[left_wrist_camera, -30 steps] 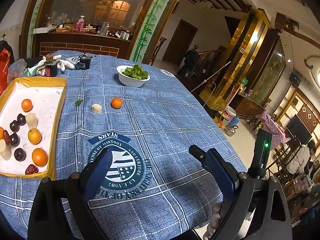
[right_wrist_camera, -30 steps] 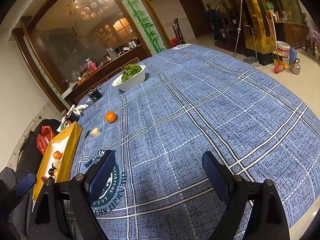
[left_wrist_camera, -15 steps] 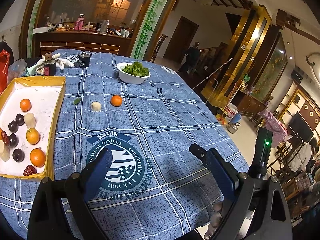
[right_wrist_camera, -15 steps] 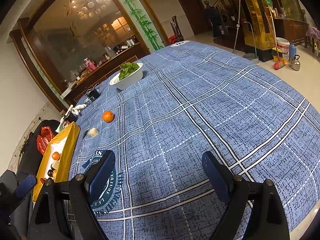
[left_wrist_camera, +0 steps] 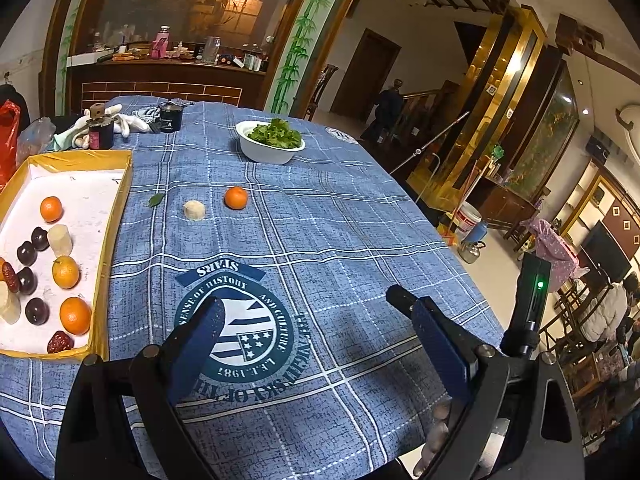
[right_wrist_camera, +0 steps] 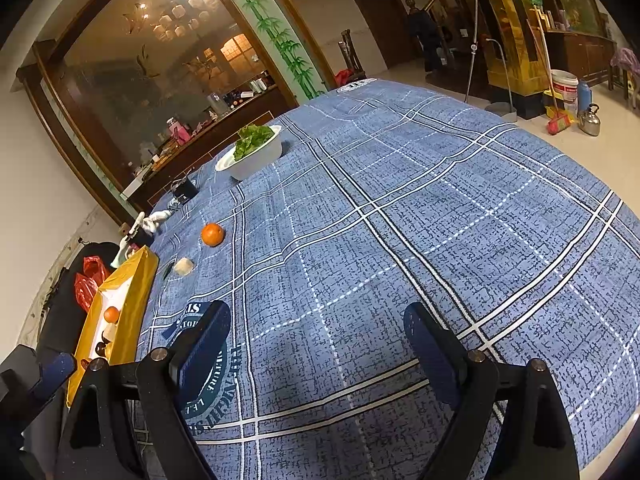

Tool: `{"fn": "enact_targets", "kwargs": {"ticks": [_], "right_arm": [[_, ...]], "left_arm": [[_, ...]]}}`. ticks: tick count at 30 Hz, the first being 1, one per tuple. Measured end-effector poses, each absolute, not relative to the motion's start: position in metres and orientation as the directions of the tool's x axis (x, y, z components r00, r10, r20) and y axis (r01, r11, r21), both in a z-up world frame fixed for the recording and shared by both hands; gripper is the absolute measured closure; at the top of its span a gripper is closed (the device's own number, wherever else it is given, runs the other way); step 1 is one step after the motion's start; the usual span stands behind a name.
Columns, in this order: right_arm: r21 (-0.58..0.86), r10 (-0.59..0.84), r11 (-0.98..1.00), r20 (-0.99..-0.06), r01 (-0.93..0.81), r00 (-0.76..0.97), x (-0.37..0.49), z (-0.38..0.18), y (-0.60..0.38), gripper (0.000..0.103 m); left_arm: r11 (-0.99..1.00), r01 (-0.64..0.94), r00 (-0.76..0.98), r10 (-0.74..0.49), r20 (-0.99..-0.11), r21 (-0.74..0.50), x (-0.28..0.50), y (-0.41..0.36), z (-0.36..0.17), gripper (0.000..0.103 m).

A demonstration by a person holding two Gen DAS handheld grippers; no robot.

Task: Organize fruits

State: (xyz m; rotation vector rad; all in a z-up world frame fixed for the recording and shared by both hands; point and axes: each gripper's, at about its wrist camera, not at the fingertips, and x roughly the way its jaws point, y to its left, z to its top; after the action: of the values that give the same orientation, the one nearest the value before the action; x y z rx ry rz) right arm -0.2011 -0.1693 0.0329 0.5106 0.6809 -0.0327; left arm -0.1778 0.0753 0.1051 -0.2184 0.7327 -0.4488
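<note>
While both hover above the table with nothing between the pads, the left tongs (left_wrist_camera: pixel 308 320) and right tongs (right_wrist_camera: pixel 316 328) stand wide.

Table (left_wrist_camera: pixel 360 240): covered in blue plaid cloth; a round printed emblem (left_wrist_camera: pixel 240 328) lies under the left tongs.

Tray (left_wrist_camera: pixel 120 216): yellow-rimmed, white-lined, at the left edge of the table, near side. Contents: three oranges (left_wrist_camera: pixel 51 209), several dark plums (left_wrist_camera: pixel 37 311), pale peeled chunks (left_wrist_camera: pixel 60 239) and red dates (left_wrist_camera: pixel 60 342), lying apart or just beside one another.

Loose orange (left_wrist_camera: pixel 236 197): on the cloth beyond the emblem, right of the tray, well apart from both tongs; also seen in the right view (right_wrist_camera: pixel 212 234).

Loose pale chunk (left_wrist_camera: pixel 194 210): just left of that orange, between it and the tray.

Leaf (left_wrist_camera: pixel 156 199): small, green, on the cloth near the tray's far right corner.

Bowl (left_wrist_camera: pixel 270 152): white, filled with greens, farther back on the table.

Far left corner: dark jars (left_wrist_camera: pixel 171 117) and white gloves (left_wrist_camera: pixel 128 122).

Background: a person (left_wrist_camera: pixel 390 100) stands at the far doorway.
</note>
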Motion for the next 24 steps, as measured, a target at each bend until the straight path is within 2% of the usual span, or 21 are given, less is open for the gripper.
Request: {"fn": "enact_targets", "kwargs": {"ticks": [5, 12, 16, 21, 23, 24], "right_arm": [[0.453, 0.156, 0.873, -0.610, 0.181, 0.777, -0.190, 0.033, -0.177, 0.011], [0.446, 0.218, 0.891, -0.593, 0.090, 0.775, -0.134, 0.068, -0.189, 0.011], [0.438, 0.305, 0.899, -0.612, -0.008, 0.730, -0.082, 0.075, -0.171, 0.011], [0.389, 0.383, 0.910, -0.653, -0.145, 0.653, -0.017, 0.059, -0.122, 0.012], [0.376, 0.411, 0.906, -0.670, -0.194, 0.618, 0.006, 0.047, -0.097, 0.015], [0.380, 0.426, 0.901, -0.676, -0.211, 0.602, 0.014, 0.042, -0.087, 0.017]], "left_arm": [[0.916, 0.261, 0.695, -0.398, -0.599, -0.305, -0.168, 0.094, 0.115, 0.009], [0.978, 0.079, 0.776, -0.181, -0.604, -0.192, -0.136, 0.143, 0.127, 0.009], [0.982, 0.030, 0.752, -0.145, -0.643, -0.187, -0.110, 0.155, 0.114, 0.009], [0.978, 0.024, 0.725, -0.161, -0.669, -0.209, -0.078, 0.162, 0.103, 0.009], [0.976, 0.025, 0.716, -0.168, -0.677, -0.216, -0.067, 0.165, 0.102, 0.022], [0.975, 0.025, 0.711, -0.171, -0.682, -0.219, -0.062, 0.165, 0.102, 0.025]]}}
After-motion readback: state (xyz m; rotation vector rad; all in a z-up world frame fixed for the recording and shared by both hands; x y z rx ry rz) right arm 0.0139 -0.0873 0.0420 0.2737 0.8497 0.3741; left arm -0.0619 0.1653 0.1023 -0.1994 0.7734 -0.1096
